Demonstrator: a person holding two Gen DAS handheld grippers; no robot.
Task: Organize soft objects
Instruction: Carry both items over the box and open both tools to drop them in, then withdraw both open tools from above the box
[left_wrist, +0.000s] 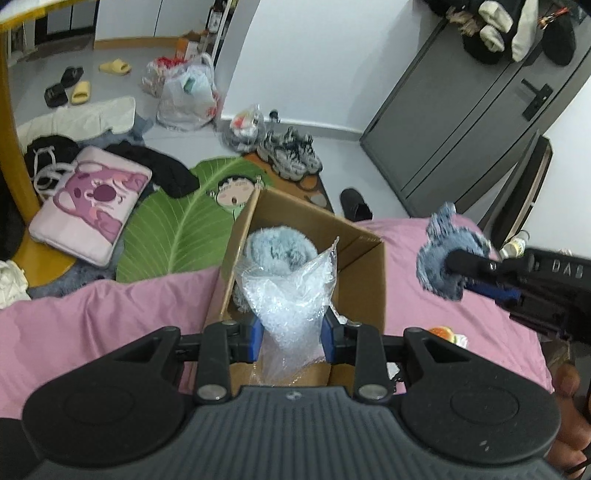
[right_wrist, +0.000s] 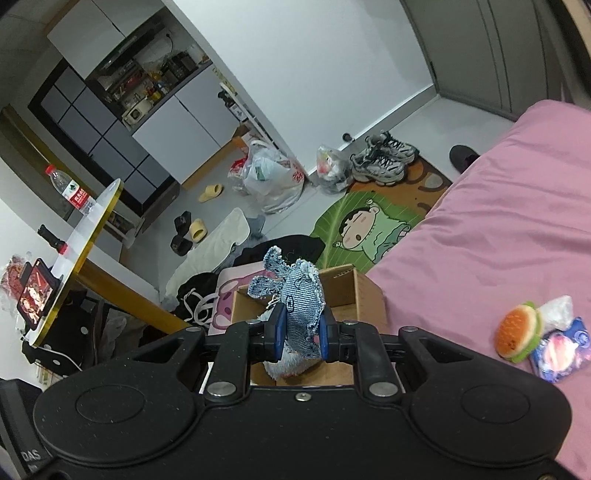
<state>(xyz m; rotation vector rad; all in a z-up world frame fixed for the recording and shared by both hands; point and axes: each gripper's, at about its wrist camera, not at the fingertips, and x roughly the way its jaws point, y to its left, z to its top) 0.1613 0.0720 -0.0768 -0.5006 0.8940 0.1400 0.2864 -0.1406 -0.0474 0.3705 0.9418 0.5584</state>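
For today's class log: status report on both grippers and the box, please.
Left gripper shut on bubble wrap over the box. Right gripper shut on denim toy. Fluffy blue thing already in box. Nothing in the way.

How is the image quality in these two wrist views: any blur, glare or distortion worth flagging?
Left wrist view: strong fisheye bending of walls and door; the denim toy in the right gripper is slightly smeared, the cardboard box sharp. Right wrist view: same bending, tilted horizon, even indoor light, no harsh glare; the denim toy is crisp.
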